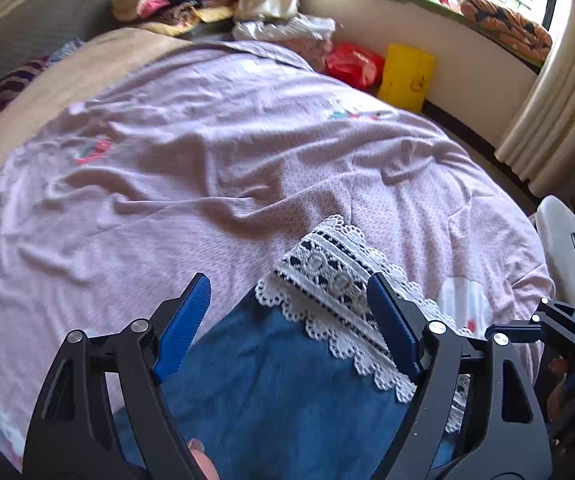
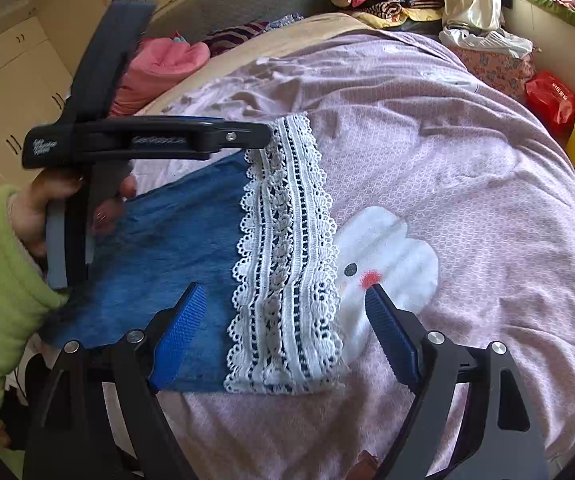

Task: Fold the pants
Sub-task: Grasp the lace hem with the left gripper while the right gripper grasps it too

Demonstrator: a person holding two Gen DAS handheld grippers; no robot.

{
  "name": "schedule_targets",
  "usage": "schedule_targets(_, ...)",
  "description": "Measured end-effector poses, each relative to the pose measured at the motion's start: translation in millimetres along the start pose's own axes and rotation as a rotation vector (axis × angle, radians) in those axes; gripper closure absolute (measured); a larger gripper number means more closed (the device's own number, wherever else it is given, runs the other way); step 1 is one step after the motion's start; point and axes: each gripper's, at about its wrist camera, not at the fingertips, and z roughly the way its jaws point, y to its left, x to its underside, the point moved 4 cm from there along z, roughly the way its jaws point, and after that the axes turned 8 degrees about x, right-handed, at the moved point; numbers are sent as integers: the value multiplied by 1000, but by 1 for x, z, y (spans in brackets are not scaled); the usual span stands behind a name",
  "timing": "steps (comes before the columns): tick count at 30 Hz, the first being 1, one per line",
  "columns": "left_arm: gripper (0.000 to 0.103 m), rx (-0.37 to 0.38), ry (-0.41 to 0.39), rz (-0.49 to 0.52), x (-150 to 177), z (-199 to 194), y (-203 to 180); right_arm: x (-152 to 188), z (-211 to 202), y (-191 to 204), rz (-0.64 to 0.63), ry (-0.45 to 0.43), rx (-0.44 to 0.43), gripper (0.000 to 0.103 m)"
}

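Now pants [image 2: 175,256] lie flat under both hand-held grippers [image 1: 289,300] [image 2: 285,300], jaws wide, nothing gripped.

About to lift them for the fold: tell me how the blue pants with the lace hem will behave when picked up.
The blue pants lie flat and thin on the bedspread, so probably floppy and light. The lace hem is openwork and may snag on ridged fingertips.

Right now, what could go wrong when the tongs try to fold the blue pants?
1. The lace hem is full of holes, so the ridged pads might snag it.
2. The bedcover is soft and wrinkled, so the right tongs, open over the hem, might pinch cover along with pants.
3. The left tongs are also open, so nothing is held yet.
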Motion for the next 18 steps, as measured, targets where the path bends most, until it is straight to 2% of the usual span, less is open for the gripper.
schedule_targets(2, 30, 19, 26, 32, -2, 10, 1, -1, 6, -1, 11, 13, -3, 22)
schedule_targets(5, 30, 47, 61, 43, -4, 22, 7, 2, 16, -1, 53, 47, -69, 23)
schedule_targets(8, 33, 104, 79, 36, -4, 29, 8, 7, 22, 5, 37, 69, -81, 42)
schedule_targets(12, 56, 193, 85, 41, 2, 29, 4, 5, 20, -1, 79, 63, -124, 51)
schedule_targets(15, 59, 214, 97, 37, 4, 31, 2, 6, 25, -4, 96, 73, -130, 51)
schedule_targets(16, 61, 221, 98, 29, 5, 32, 2, 7, 26, -1, 85, 73, -127, 51)
schedule_targets(17, 68, 225, 91, 25, 6, 31, 1, 7, 27, 1, 78, 72, -126, 52)
schedule_targets(18, 78, 221, 86, 26, 5, 30, 0, 7, 27, 3, 69, 73, -127, 63)
